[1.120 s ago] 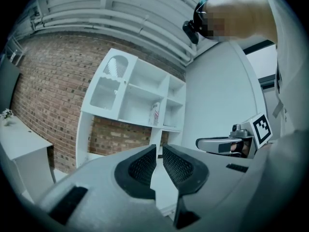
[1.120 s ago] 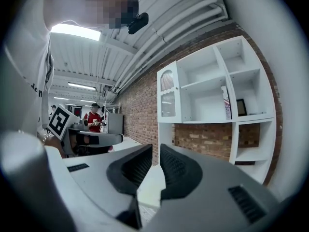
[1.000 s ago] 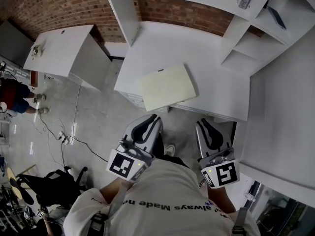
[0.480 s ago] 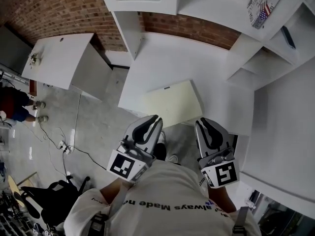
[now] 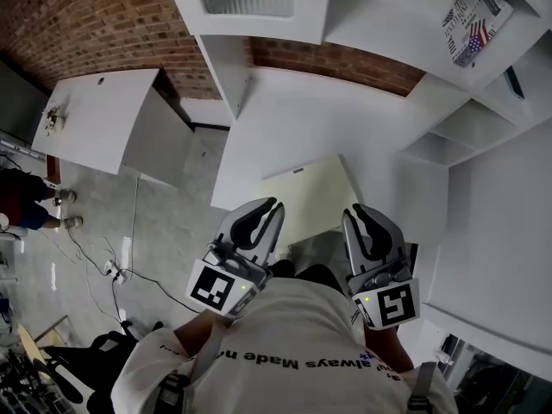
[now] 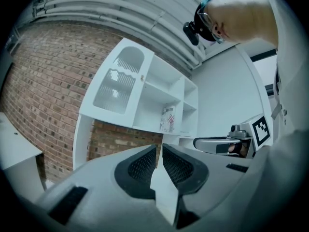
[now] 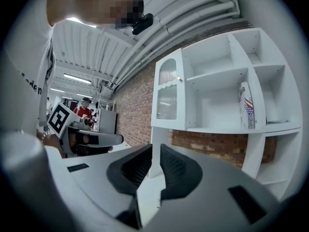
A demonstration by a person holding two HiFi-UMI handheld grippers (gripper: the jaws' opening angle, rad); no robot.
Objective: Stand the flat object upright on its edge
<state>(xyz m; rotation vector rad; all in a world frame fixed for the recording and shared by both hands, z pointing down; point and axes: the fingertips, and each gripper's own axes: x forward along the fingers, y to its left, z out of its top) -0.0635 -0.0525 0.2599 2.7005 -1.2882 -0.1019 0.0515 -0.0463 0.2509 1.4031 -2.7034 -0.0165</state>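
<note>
— Your jaws?
— Left gripper (image 5: 269, 207), right gripper (image 5: 362, 216): both pinched closed, empty.
— Flat object (image 5: 315, 198)?
— Lying flat at the white table's (image 5: 345, 119) near edge, just ahead of your grippers.

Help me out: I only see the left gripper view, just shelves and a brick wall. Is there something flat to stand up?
Observer: Yes; the head view shows a pale yellow board lying flat on the white table, near its front edge.
Operator: Is the right gripper holding anything?
Observer: No; in its own view the right gripper has its fingers together, nothing between them.
Operator: Anyone else around?
Observer: Yes; the head view shows a bystander standing on the floor, far left.
</note>
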